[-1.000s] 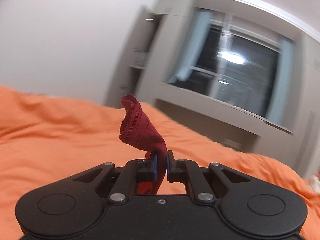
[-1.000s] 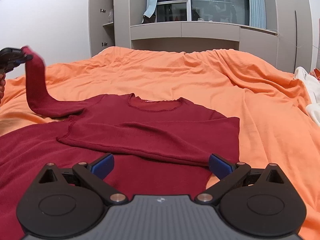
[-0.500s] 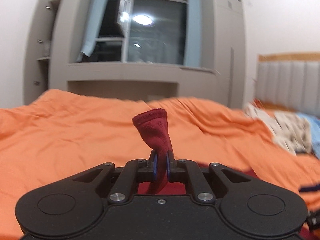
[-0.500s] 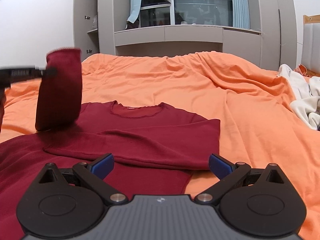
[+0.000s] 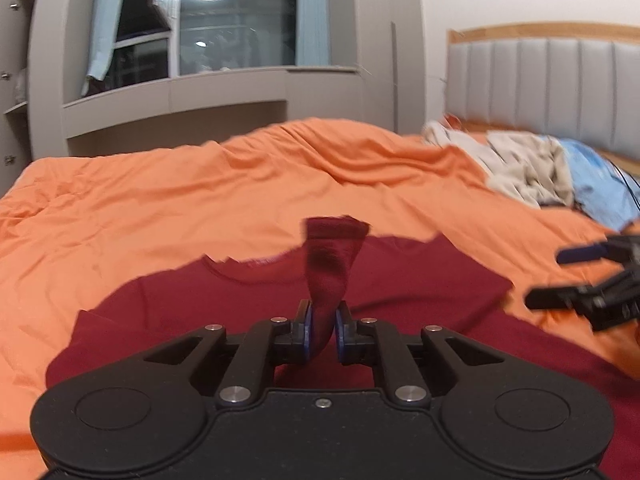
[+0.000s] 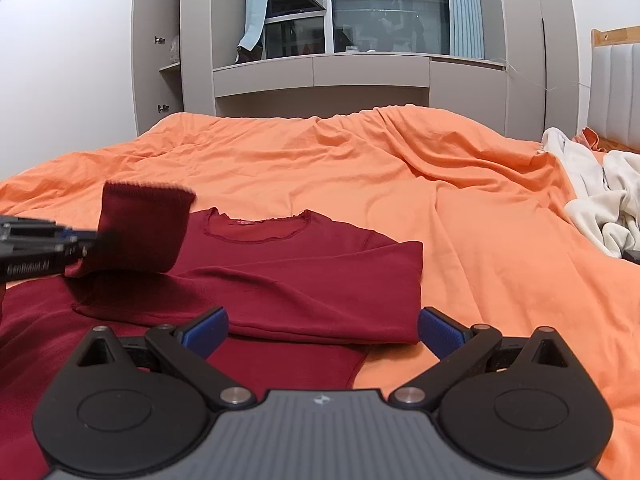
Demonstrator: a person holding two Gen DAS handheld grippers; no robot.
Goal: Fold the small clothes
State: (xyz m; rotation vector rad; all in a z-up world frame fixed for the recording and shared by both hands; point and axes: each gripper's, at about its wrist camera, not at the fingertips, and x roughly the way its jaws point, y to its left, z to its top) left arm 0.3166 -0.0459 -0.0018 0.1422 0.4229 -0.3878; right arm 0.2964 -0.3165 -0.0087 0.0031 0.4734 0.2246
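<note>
Left gripper (image 5: 320,330): your pads are clamped on the dark red sleeve (image 5: 330,268), its cuff standing above them.
Right gripper (image 6: 322,330): your jaws are spread wide, holding nothing, low over the shirt's near edge.
Shirt (image 6: 304,268): flat on the orange bedspread (image 6: 400,184), other sleeve folded across the chest.
Only your right view: the lifted sleeve side-on.
Blurred: the cuff, probably from motion.
Room: bare bedspread beyond the collar; pale clothes (image 6: 600,204) heaped far right.

shirt (image 6: 304,264): was plain dark red
bed cover (image 6: 400,168): was plain orange
tong pads (image 6: 204,328): were blue
heap right of tongs (image 6: 600,200): was cream
</note>
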